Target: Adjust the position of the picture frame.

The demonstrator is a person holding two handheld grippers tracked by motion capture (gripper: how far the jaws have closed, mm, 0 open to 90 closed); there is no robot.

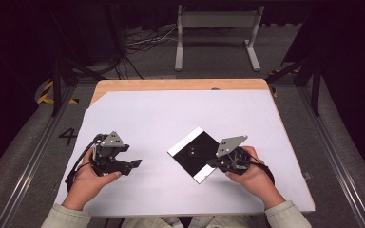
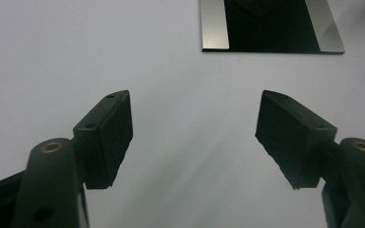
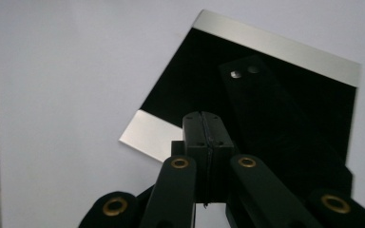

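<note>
A flat square plate (image 1: 196, 154) lies just right of centre in the high view, turned so that it sits like a diamond; its broad middle is glossy black, and a strip of pale brushed metal runs along two opposite edges; two small round holes show in the dark middle. It rests on a smooth white sheet (image 1: 180, 114) that covers most of the table (image 1: 171, 85), whose light wooden top shows as a band along the far edge.

The right gripper (image 1: 212, 164) sits at the plate's lower right edge, its black tips over the pale strip there; a grey three-cornered plate rides on top of it. In the right gripper view its matt black jaws are pressed flat together with nothing seen between them, and they point at the near metal strip (image 3: 147, 134); whether they touch the plate I cannot tell.

The left gripper (image 1: 134, 164) is at the lower left of the high view, well apart from the plate; in the left gripper view its jaws stand wide, the blocky pads (image 2: 111, 137) rough-textured, with bare white sheet between them and the plate at the top edge of the frame.
</note>
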